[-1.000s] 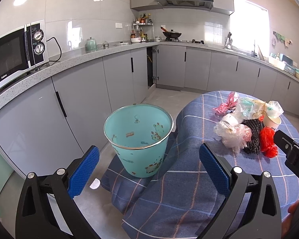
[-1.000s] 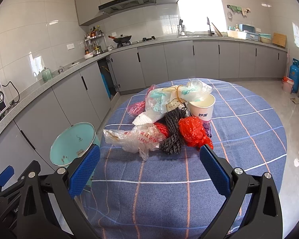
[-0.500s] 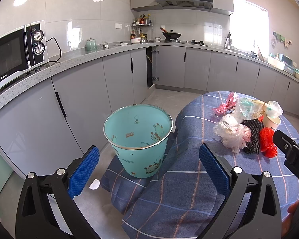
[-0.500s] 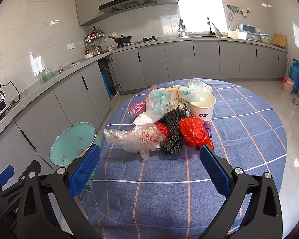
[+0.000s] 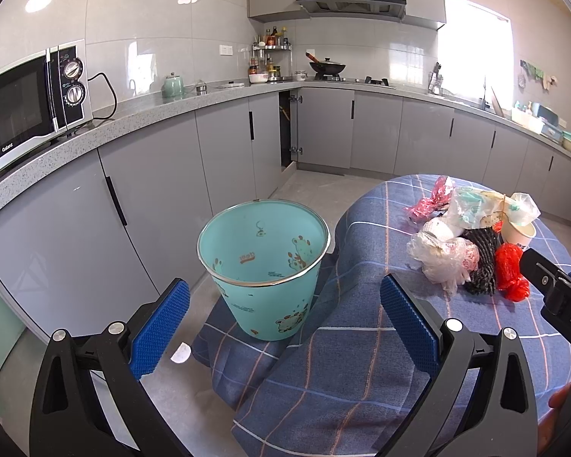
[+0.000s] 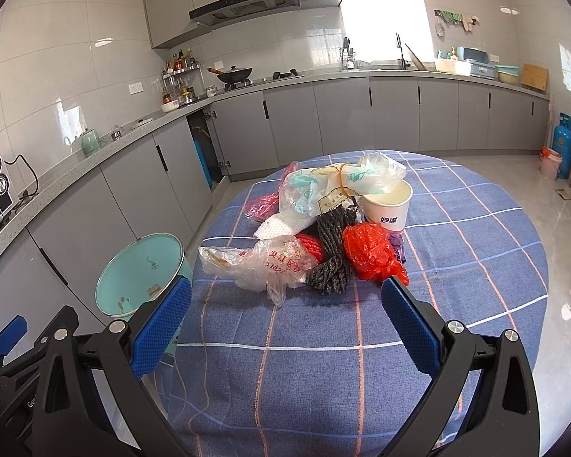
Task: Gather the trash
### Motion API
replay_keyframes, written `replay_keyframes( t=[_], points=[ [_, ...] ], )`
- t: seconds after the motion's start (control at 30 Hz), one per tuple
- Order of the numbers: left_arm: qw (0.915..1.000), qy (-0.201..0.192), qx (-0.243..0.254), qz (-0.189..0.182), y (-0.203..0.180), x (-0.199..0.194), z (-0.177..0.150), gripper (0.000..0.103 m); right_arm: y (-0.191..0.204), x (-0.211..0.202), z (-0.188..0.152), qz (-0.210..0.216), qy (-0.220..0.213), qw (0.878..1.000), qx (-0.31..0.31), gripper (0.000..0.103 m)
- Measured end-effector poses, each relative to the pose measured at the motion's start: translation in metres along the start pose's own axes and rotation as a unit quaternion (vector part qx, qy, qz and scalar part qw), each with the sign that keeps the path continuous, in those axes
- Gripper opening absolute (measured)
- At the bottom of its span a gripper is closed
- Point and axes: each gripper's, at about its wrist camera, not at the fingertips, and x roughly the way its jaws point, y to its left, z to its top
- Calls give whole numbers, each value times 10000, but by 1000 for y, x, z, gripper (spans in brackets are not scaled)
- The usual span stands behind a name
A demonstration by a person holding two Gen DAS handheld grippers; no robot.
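Observation:
A pile of trash lies on the round table with a blue checked cloth point(image 6: 456, 266): a clear plastic bag point(image 6: 262, 262), a red plastic bag point(image 6: 369, 251), a dark yarn bundle point(image 6: 333, 251), a white paper cup point(image 6: 388, 205), a pink wrapper point(image 6: 262, 205). The pile also shows in the left wrist view point(image 5: 472, 243). A teal bin point(image 5: 264, 266) stands on the floor left of the table. My left gripper point(image 5: 285, 320) is open and empty, just short of the bin. My right gripper point(image 6: 285, 320) is open and empty, just short of the pile.
Grey kitchen cabinets point(image 5: 152, 198) run along the left and back walls. A microwave point(image 5: 23, 103) sits on the counter at left. A blue gas cylinder point(image 6: 563, 148) stands at the far right. The cloth hangs to the floor beside the bin.

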Motion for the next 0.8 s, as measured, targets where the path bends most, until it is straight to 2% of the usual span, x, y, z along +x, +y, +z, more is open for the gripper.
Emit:
replay_keyframes(
  t=[0.8],
  points=[
    [10000,17,10,-6,-3,1,-1,99,1,1,0,-1,29,10000,-11,98]
  ],
)
